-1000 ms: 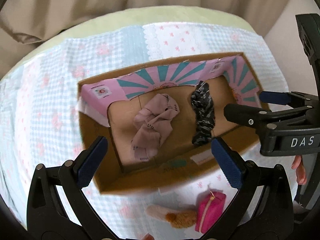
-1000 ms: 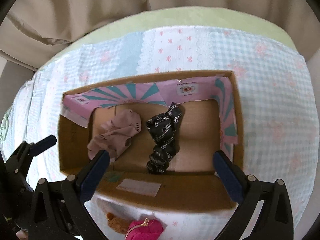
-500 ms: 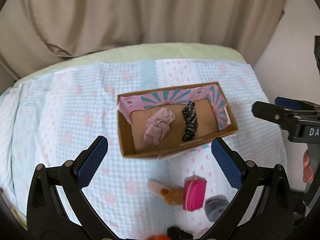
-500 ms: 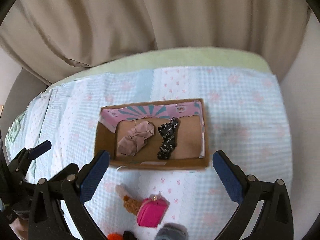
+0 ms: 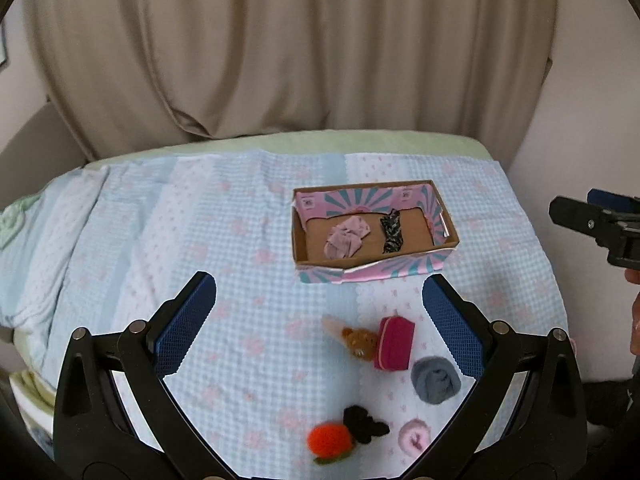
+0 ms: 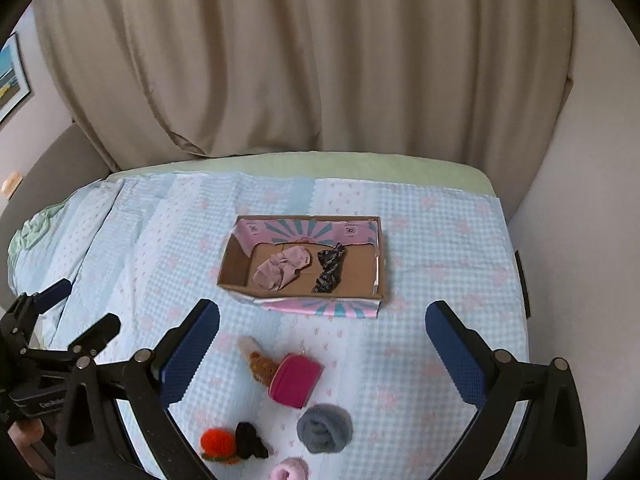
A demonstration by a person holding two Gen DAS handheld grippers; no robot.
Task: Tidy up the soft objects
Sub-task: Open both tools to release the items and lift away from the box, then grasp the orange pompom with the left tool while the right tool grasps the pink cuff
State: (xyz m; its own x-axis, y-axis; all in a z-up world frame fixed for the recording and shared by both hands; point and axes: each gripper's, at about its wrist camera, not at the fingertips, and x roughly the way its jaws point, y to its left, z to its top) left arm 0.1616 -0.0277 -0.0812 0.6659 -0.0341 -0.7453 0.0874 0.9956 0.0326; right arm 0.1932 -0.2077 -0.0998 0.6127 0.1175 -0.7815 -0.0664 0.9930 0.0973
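A shallow cardboard box [image 5: 437, 206] [image 6: 234, 276] with pink and teal flaps sits on the bed. It holds a pink sock [image 5: 346, 236] [image 6: 282, 268] and a black patterned scrunchie [image 5: 392, 229] [image 6: 330, 269]. Nearer on the blanket lie a small brown plush [image 5: 360, 341] [image 6: 260, 366], a magenta pouch [image 5: 394, 344] [image 6: 295, 379], a grey rolled sock [image 5: 435, 380] [image 6: 325, 428], an orange knitted fruit [image 5: 331, 439] [image 6: 216, 443], a black scrunchie [image 5: 364, 429] [image 6: 250, 444] and a pink roll [image 5: 415, 438] [image 6: 289, 470]. My left gripper [image 5: 320, 320] [image 6: 70, 308] and right gripper [image 6: 322, 352] [image 5: 576, 210] are open and empty, held high above the loose items.
A light blue checked blanket [image 5: 160, 248] [image 6: 440, 240] covers the bed, over a green sheet [image 5: 360, 142]. Beige curtains [image 5: 280, 48] hang behind the bed. A wall lies to the right [image 6: 580, 200]. A framed picture [image 6: 10, 76] hangs at far left.
Both grippers have pulled back and up, away from the box. The box now looks small and the loose items near the blanket's front have come into view.
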